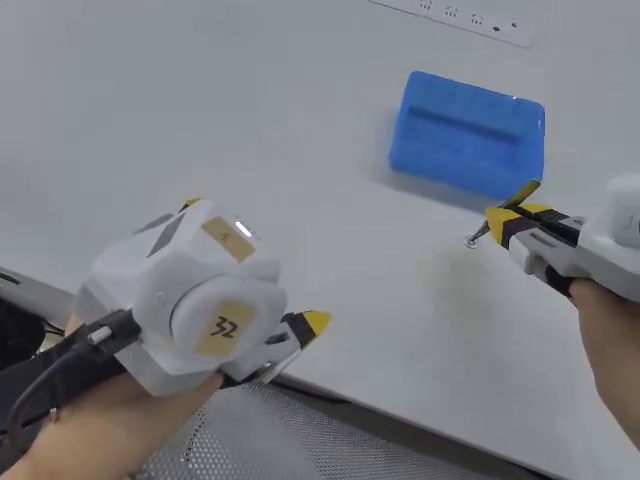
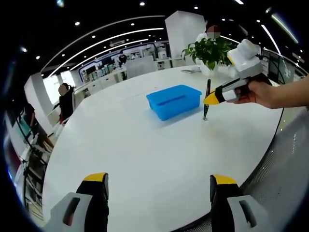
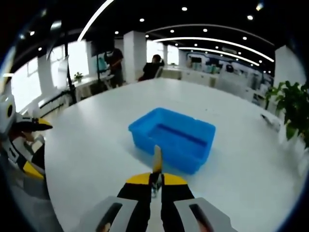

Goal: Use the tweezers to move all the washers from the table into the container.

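A blue plastic container stands open on the white table, towards the far right. My right gripper is shut on a pair of tweezers, just in front of the container. The tweezers' tip touches the table at a small grey speck, too small to tell whether it is a washer. The right gripper view looks along the tweezers at the container. At the near table edge my left gripper is open and holds nothing. It faces the container and the tweezers.
A white power strip lies along the far edge of the table. The table's front edge runs just beyond my left gripper, with a grey mesh surface below it. People and a potted plant are in the background.
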`<control>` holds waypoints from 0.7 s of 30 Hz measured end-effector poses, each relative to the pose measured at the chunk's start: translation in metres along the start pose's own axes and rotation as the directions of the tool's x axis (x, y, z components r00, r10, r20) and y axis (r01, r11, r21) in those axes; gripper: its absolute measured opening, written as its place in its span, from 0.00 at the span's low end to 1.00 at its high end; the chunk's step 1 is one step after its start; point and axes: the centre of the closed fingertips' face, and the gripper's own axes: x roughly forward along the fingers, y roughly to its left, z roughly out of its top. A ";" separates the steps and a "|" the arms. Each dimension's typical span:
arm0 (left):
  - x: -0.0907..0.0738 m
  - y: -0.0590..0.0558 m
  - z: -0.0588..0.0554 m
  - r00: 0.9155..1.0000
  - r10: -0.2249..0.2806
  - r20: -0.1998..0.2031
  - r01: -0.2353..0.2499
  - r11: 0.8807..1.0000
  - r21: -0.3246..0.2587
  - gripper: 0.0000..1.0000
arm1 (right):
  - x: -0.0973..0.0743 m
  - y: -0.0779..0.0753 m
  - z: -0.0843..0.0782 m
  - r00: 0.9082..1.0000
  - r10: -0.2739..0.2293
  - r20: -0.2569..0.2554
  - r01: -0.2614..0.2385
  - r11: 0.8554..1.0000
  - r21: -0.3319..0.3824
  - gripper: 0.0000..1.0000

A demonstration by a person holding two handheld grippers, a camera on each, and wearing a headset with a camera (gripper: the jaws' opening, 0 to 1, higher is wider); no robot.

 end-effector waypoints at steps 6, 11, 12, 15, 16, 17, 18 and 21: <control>0.000 0.000 0.000 1.000 0.000 0.003 0.000 1.000 0.000 0.89 | -0.003 0.002 0.002 1.000 0.001 -0.016 0.000 1.000 0.009 0.02; -0.001 -0.001 0.002 1.000 -0.005 0.010 0.005 1.000 -0.003 0.89 | -0.007 0.004 0.009 1.000 0.012 -0.019 -0.012 1.000 0.002 0.02; -0.001 0.000 0.002 1.000 -0.003 0.011 0.003 1.000 -0.002 0.89 | -0.009 0.005 0.013 1.000 0.015 -0.007 -0.015 1.000 0.008 0.02; -0.001 0.000 0.001 1.000 0.001 0.010 -0.001 1.000 -0.004 0.89 | -0.015 0.005 0.023 1.000 0.021 0.011 -0.021 1.000 0.016 0.02; -0.001 0.001 0.001 1.000 0.003 0.011 -0.003 1.000 -0.003 0.89 | -0.017 0.004 0.028 1.000 0.021 0.022 -0.021 1.000 0.017 0.02; -0.001 0.001 0.001 1.000 0.003 0.010 -0.003 1.000 -0.004 0.89 | -0.018 0.003 0.031 0.999 0.021 0.028 -0.021 1.000 0.015 0.02; -0.001 0.000 0.001 1.000 0.000 0.010 0.000 1.000 -0.005 0.89 | -0.019 0.002 0.035 0.999 0.019 0.032 -0.020 1.000 0.011 0.02; -0.002 -0.002 0.004 1.000 -0.009 0.026 0.009 1.000 -0.003 0.89 | -0.021 -0.002 0.046 0.998 0.017 0.053 -0.017 1.000 0.008 0.02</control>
